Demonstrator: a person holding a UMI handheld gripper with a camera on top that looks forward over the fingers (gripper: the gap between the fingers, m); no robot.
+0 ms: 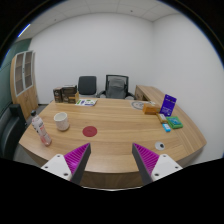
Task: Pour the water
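Observation:
A clear plastic water bottle (41, 130) with a red cap lies tilted near the table's left edge. A white cup (62, 121) stands just right of it. A round dark-red coaster (90, 131) lies on the wooden table (120, 125) ahead of the fingers. My gripper (112, 158) is open and empty, raised over the table's near edge. Its pink pads (76, 157) stand wide apart. The bottle and cup are beyond the left finger, well apart from it.
A purple box (168, 103), a teal item (175, 122) and an orange item (152, 111) sit at the right of the table. Books (67, 95) and papers (88, 101) lie at the far end. Two office chairs (103, 87) stand behind. A wooden cabinet (22, 75) is at the left.

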